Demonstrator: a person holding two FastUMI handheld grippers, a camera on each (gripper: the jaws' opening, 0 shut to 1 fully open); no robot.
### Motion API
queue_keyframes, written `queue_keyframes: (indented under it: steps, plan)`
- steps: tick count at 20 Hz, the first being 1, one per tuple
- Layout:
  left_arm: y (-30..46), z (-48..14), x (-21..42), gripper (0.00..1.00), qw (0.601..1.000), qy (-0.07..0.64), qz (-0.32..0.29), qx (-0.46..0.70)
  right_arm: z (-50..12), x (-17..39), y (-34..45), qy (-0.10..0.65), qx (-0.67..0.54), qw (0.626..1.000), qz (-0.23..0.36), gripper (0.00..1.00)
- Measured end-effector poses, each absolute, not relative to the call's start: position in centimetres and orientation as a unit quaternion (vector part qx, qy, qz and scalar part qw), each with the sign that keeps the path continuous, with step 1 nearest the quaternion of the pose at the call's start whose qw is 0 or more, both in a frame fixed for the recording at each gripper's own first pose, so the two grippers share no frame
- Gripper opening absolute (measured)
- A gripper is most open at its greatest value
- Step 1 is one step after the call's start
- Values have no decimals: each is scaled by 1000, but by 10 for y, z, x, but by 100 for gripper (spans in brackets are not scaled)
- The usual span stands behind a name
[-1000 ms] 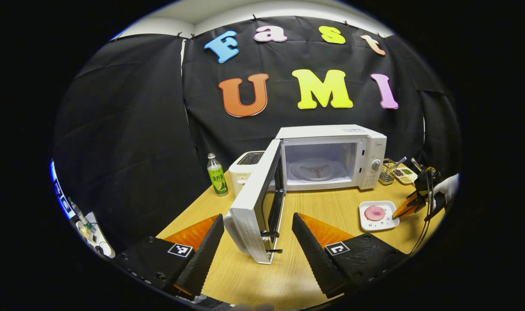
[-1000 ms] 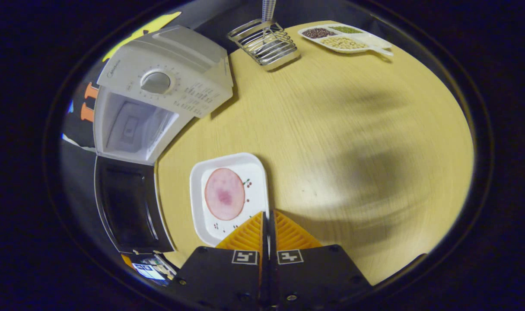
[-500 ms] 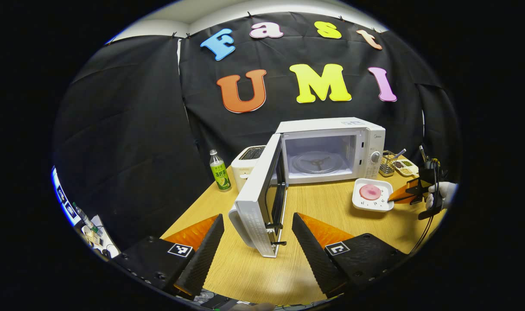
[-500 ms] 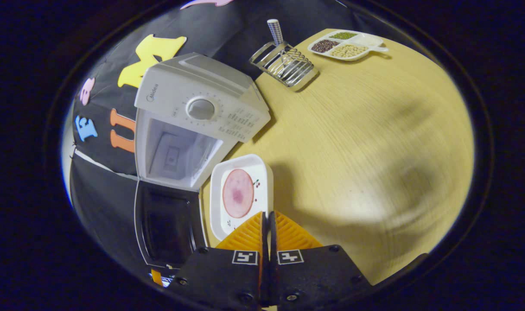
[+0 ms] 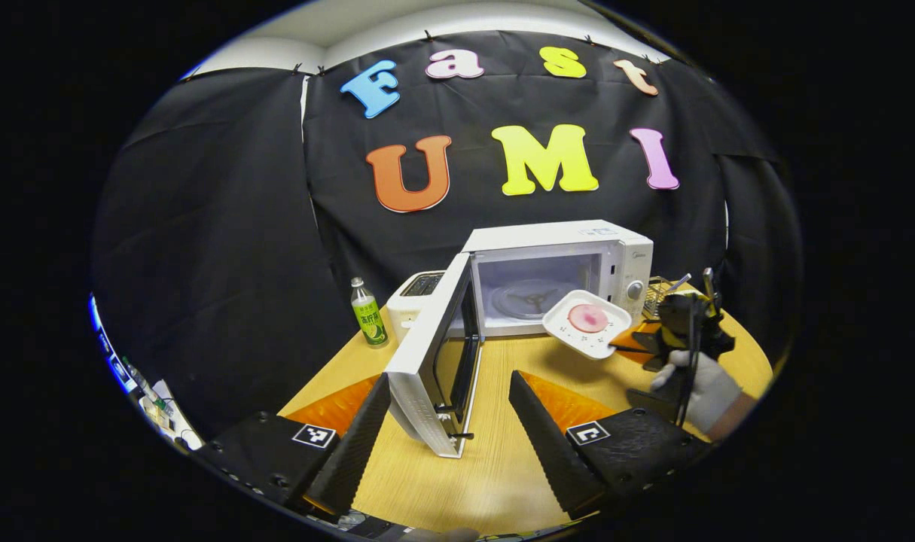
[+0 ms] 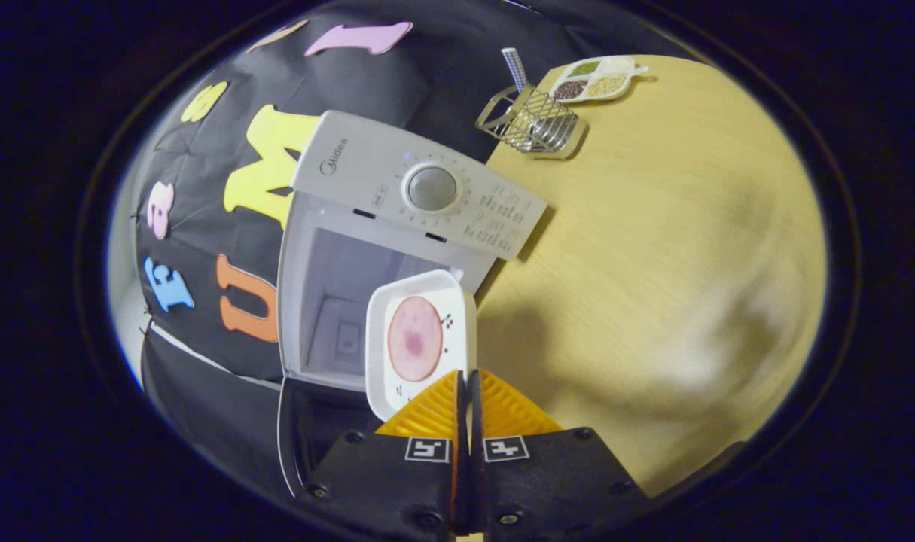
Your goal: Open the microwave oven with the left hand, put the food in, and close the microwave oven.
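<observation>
The right gripper (image 6: 466,376) pinches the plate (image 6: 419,342) by its rim, keeping its pink slice (image 6: 414,338) level before the open microwave (image 5: 555,278); the left gripper (image 5: 449,421) stands spread and empty by the door (image 5: 427,361).

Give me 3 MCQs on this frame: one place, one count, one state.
1. Where is the plate?
A. on the table
B. held in the air at the microwave opening
C. on the turntable

2. How many food slices on the plate?
A. one
B. two
C. three

3. The microwave door is:
A. shut
B. open
C. missing

Key: 1 B, the right gripper holds the plate by its rim off the table, in front of the cavity. 2 A, one pink round slice lies on it. 3 B, the door is swung out toward the open left gripper.
</observation>
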State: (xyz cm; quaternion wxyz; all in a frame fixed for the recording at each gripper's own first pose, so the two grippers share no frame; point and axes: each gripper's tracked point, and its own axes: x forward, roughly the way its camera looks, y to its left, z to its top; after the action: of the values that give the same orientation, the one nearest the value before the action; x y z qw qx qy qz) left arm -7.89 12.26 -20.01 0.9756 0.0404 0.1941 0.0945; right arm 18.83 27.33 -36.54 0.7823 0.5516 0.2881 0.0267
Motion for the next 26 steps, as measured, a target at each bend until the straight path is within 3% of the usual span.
queue_keyframes:
  steps: [10, 16, 20, 21, 26]
  plan:
    - [148, -219, -90, 96, 968, 217, 123, 22, -358, 281, 329, 198, 590, 782, -34, 4]
    - [158, -222, -87, 95, 967, 217, 130, 33, -375, 329, 343, 202, 601, 770, -69, 0]
    - [158, -227, -89, 95, 966, 222, 129, 31, -376, 341, 339, 183, 597, 776, -92, 5]
    - [159, -227, -89, 95, 966, 222, 131, 30, -375, 340, 341, 186, 587, 783, -88, 0]
    - [151, -226, -90, 96, 967, 221, 121, 29, -351, 341, 352, 159, 576, 801, -29, 17]
